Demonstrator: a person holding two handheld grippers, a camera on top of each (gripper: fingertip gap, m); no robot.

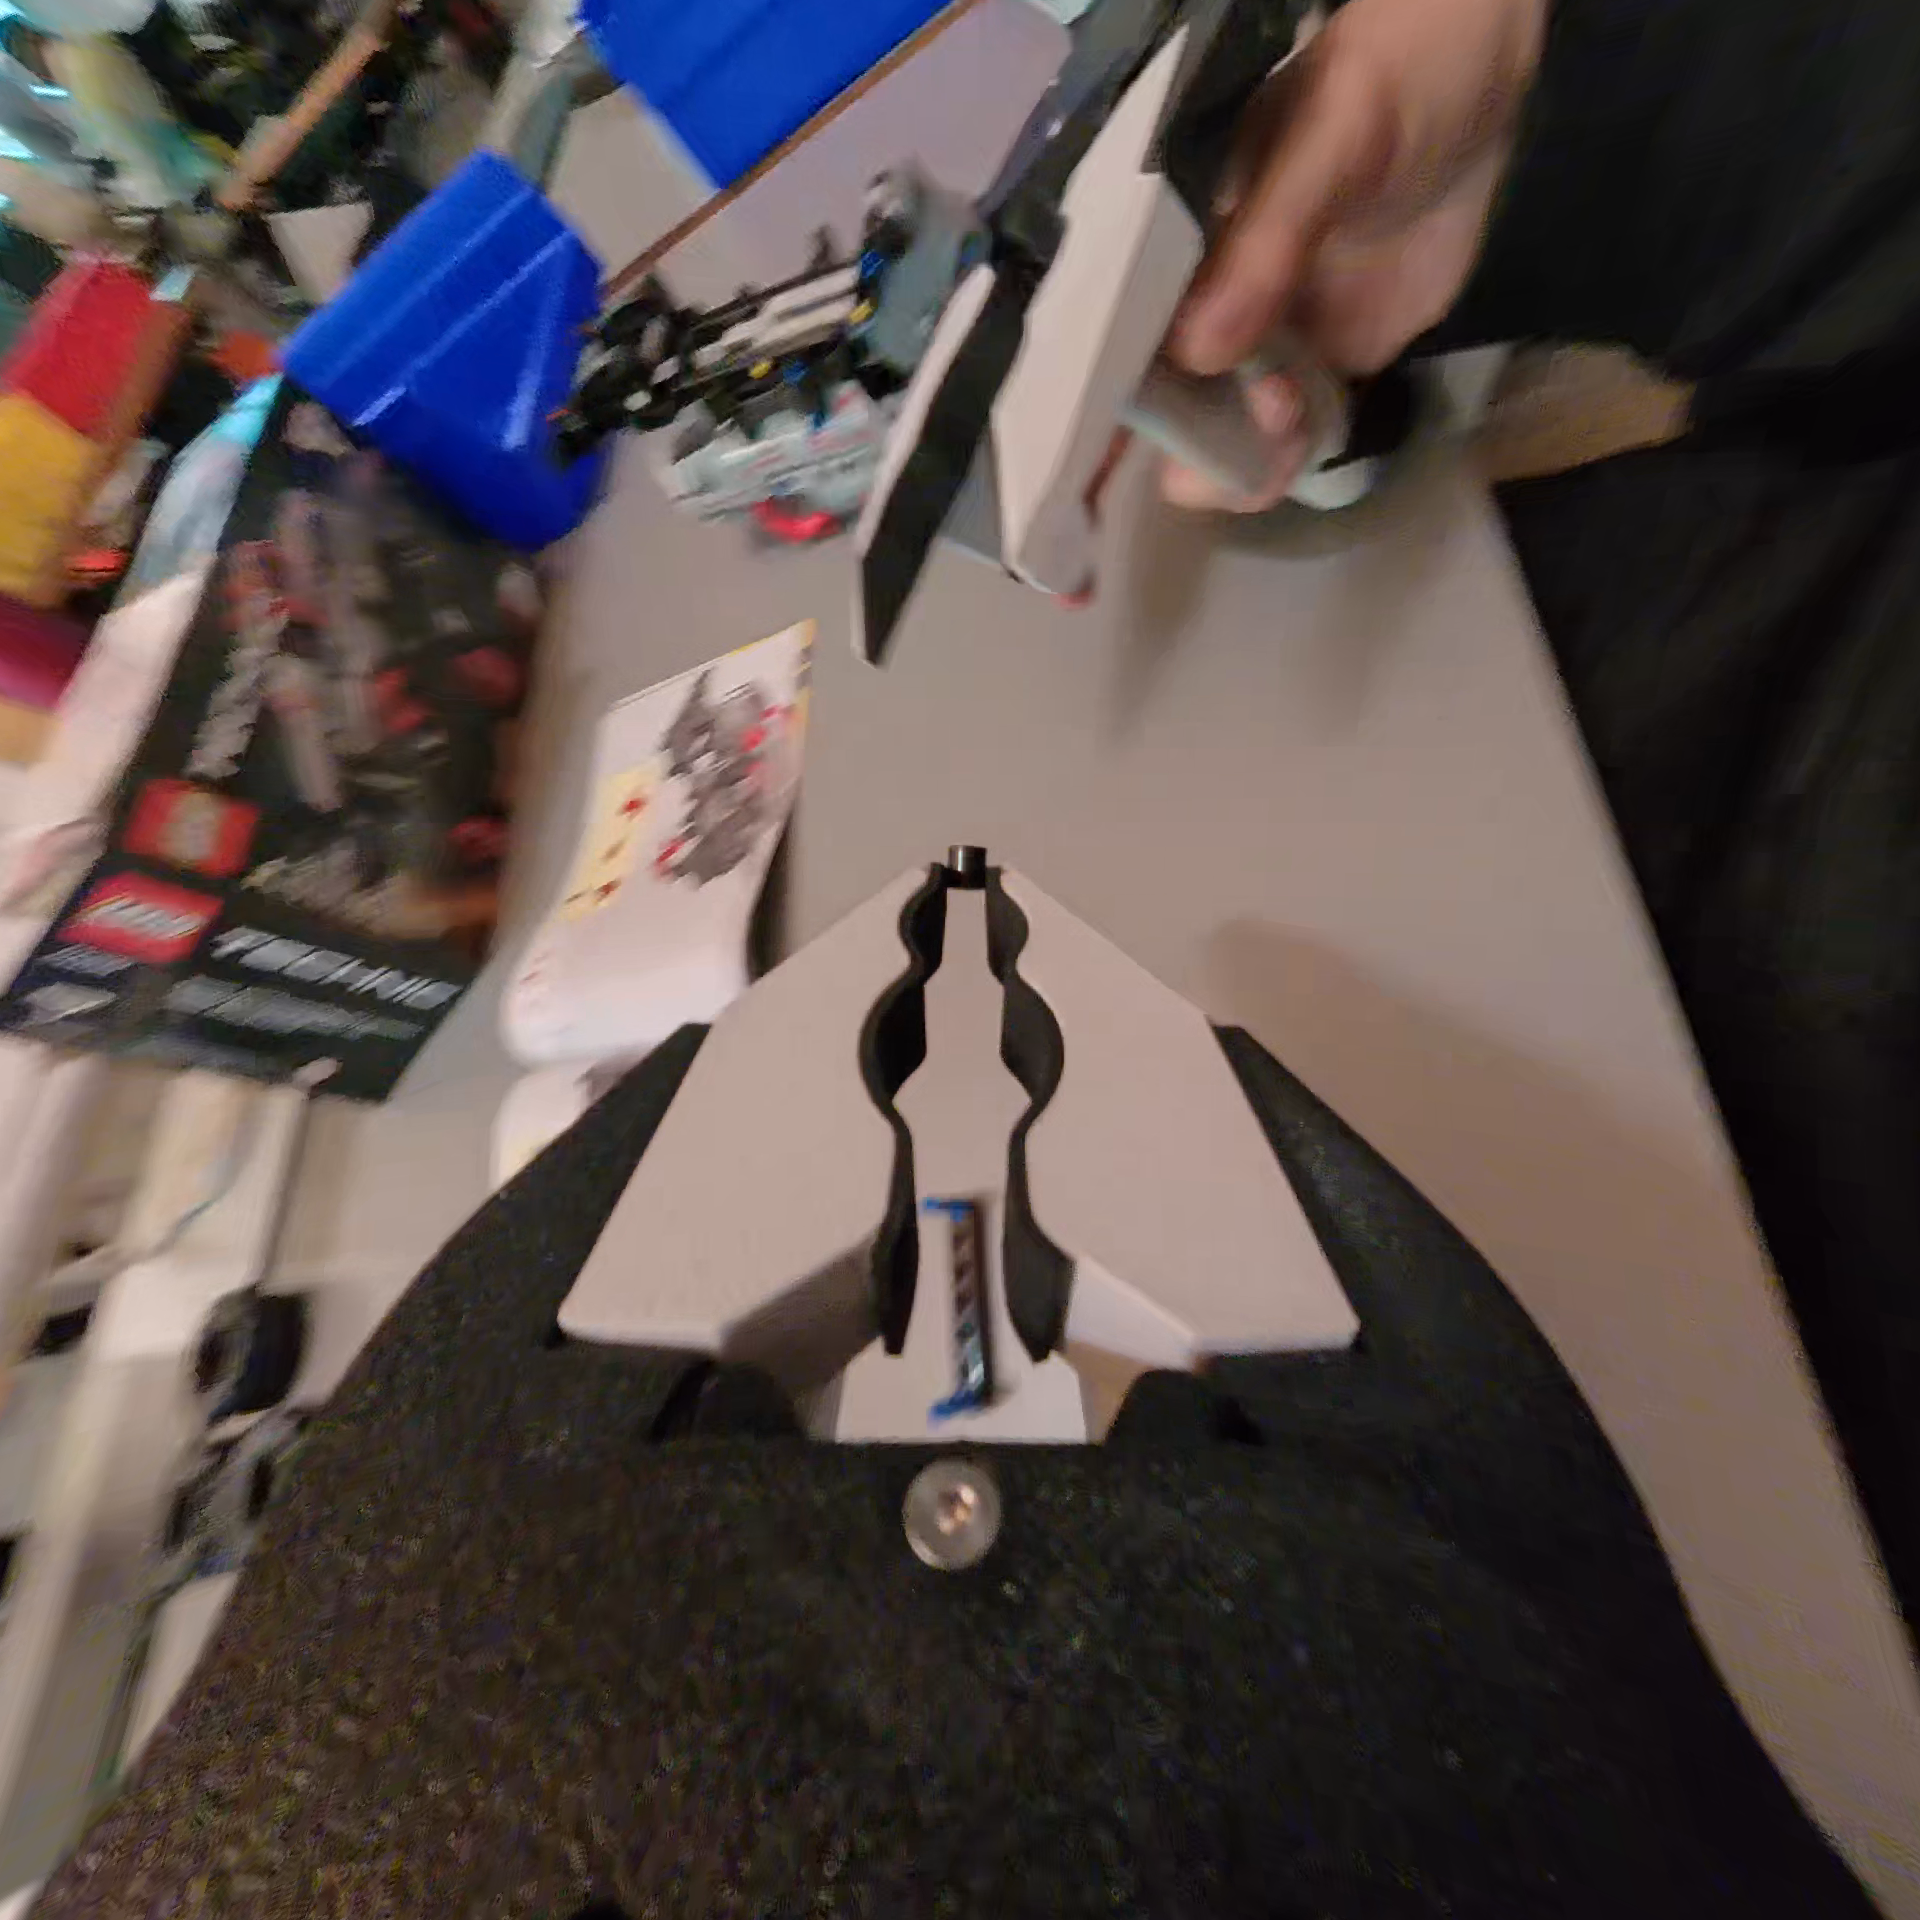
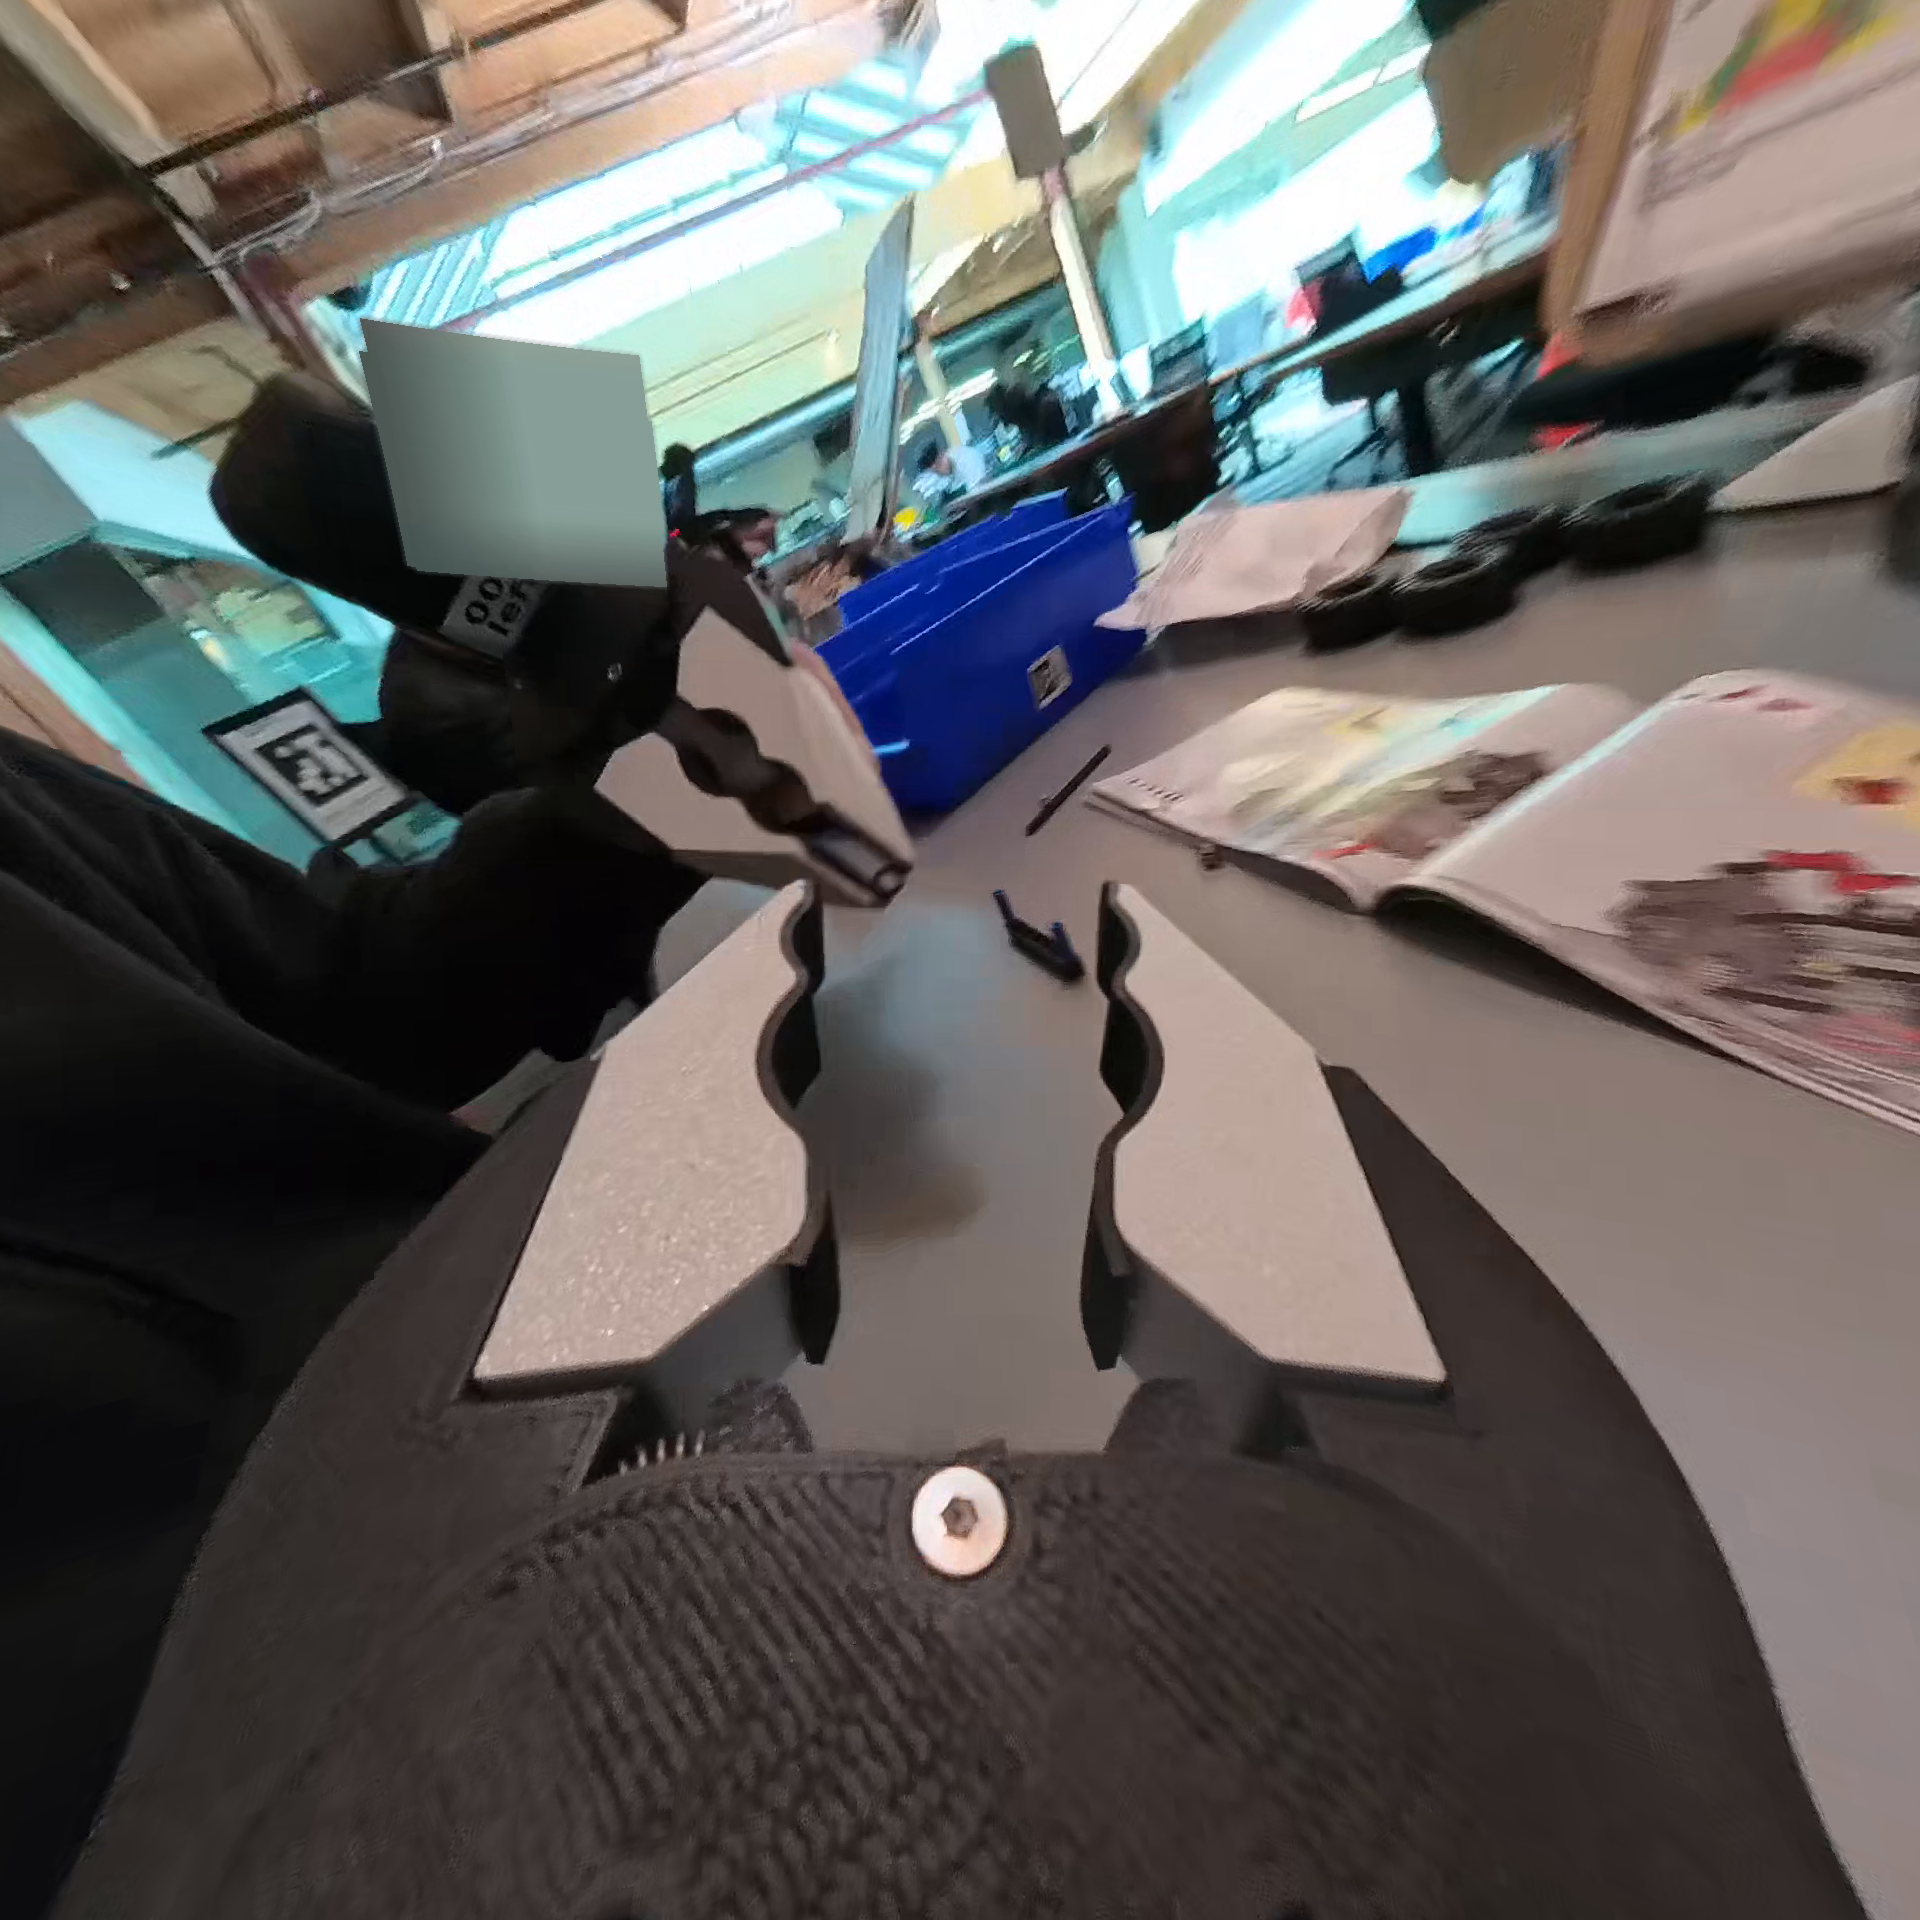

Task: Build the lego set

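Left tongs [image 1: 966, 883], nearest in the left wrist view, pinched together on a small black pin [image 1: 967, 864] at the tips, at twelve o'clock of the frame centre. Beneath them, on the grey tabletop [image 1: 1195, 831], a short black beam with blue pins [image 1: 964, 1304], seen through the gap at six o'clock. Right tongs [image 2: 961, 914], apart and holding nothing, hovering low with that same beam just ahead at twelve o'clock in their own view. Farther out, at ten o'clock in the left wrist view, an open instruction booklet [image 1: 707, 790], then the dark set box [image 1: 301, 790]. Beyond, toward twelve o'clock, a blue bin [image 1: 457, 343] and the partly built lego model [image 1: 769, 343], well apart from both tongs.

Likely risks: the tiny pin, gripped only at the very tips, slipping or twisting out under any squeeze change; heavy motion blur suggesting fast movement, so a collision between the two tongs, now close together, seems possible; the loose beam skidding when nudged.
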